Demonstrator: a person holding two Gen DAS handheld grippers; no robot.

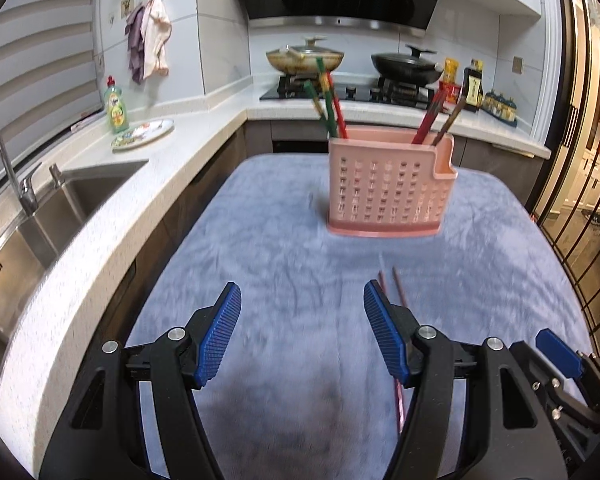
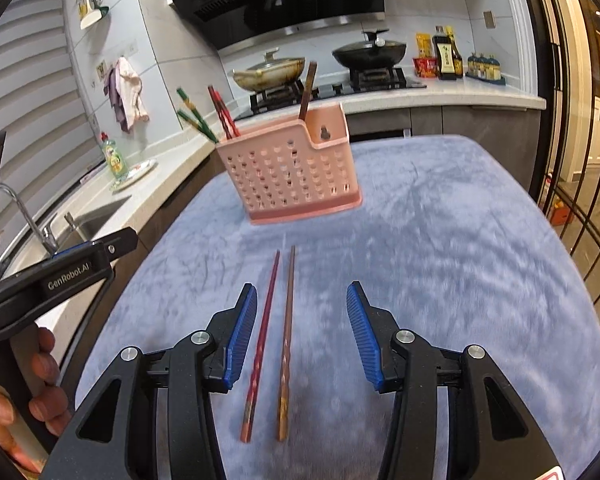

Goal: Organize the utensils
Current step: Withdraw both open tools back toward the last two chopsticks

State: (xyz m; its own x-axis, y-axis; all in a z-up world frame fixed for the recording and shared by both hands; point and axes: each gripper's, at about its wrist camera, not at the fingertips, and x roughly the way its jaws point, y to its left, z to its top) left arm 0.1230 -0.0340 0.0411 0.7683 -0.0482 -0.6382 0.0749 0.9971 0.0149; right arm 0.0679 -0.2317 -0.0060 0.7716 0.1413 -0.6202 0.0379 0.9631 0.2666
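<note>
A pink perforated utensil holder (image 1: 384,188) stands on the blue-grey cloth (image 1: 284,264) and holds green, red and brown chopsticks; it also shows in the right wrist view (image 2: 292,172). A red chopstick (image 2: 262,340) and a brown chopstick (image 2: 287,340) lie side by side on the cloth. My right gripper (image 2: 302,320) is open and empty above them, both between its fingers. My left gripper (image 1: 302,320) is open and empty, left of the chopsticks, whose tips (image 1: 396,284) show beside its right finger.
A white counter with a steel sink (image 1: 32,232), a tap, a green soap bottle (image 1: 117,106) and a plate runs along the left. Behind are a stove with two lidded pans (image 1: 306,58) and sauce bottles. Glass doors stand on the right.
</note>
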